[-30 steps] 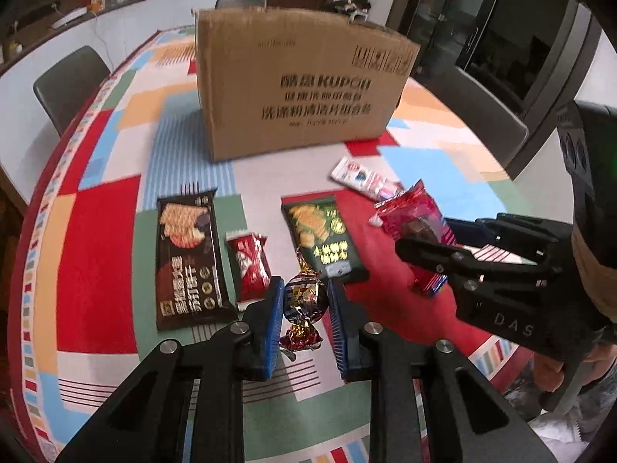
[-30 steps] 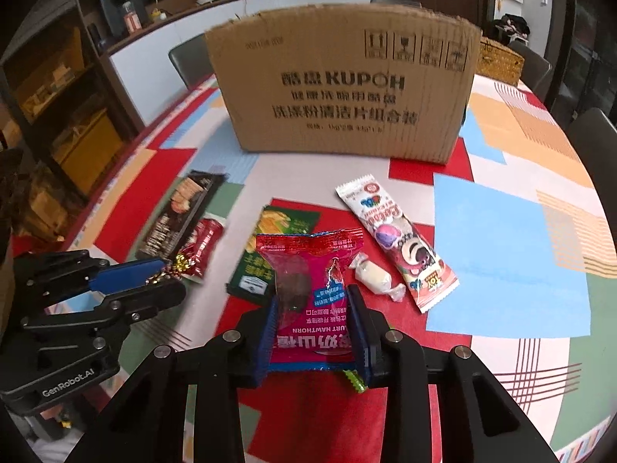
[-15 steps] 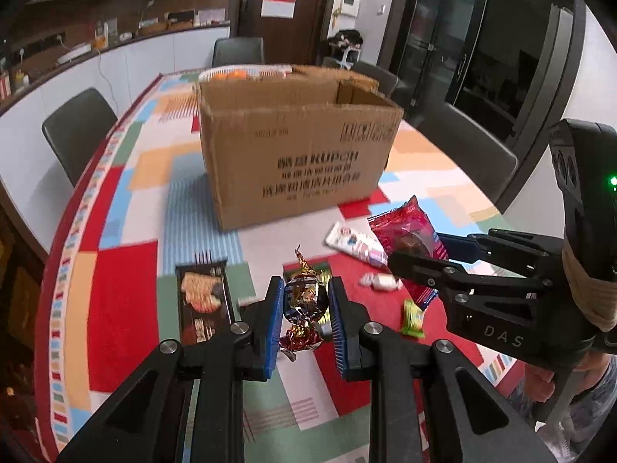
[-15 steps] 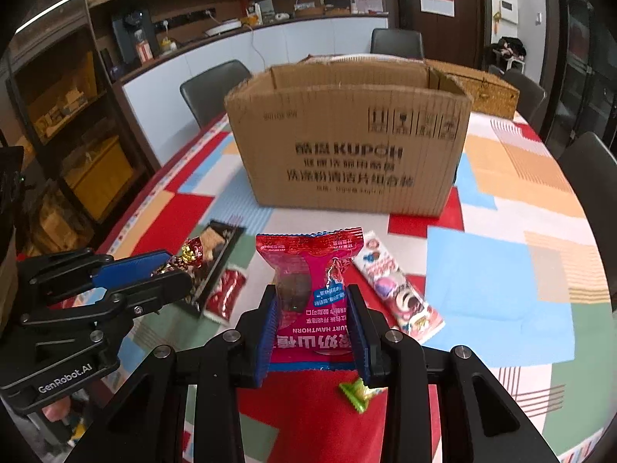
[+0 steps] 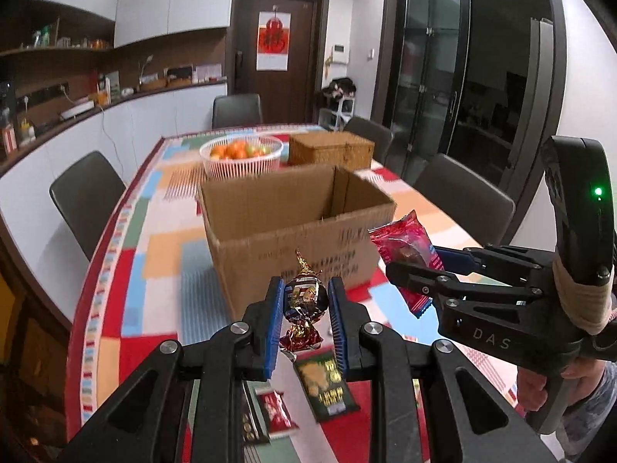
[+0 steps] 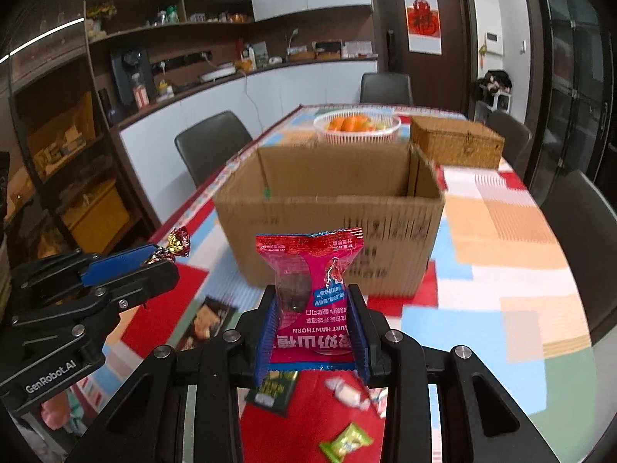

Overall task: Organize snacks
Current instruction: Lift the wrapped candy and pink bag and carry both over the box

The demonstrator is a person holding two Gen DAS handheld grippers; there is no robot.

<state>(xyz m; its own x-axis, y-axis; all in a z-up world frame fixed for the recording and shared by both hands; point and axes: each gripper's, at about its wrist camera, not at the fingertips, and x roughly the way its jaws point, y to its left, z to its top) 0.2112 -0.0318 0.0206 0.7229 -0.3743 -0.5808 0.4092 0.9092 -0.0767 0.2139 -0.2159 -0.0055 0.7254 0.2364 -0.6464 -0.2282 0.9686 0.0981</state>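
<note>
Both grippers now sit higher than a second ago, so the open brown cardboard box (image 5: 297,227) shows its inside. The left gripper (image 5: 304,308) stays clamped on a foil-wrapped twisted candy (image 5: 304,301); the right gripper (image 6: 314,324) stays clamped on a pink hawthorn snack packet (image 6: 312,289). Other snacks remain on the patchwork-coloured table (image 6: 501,270).
</note>
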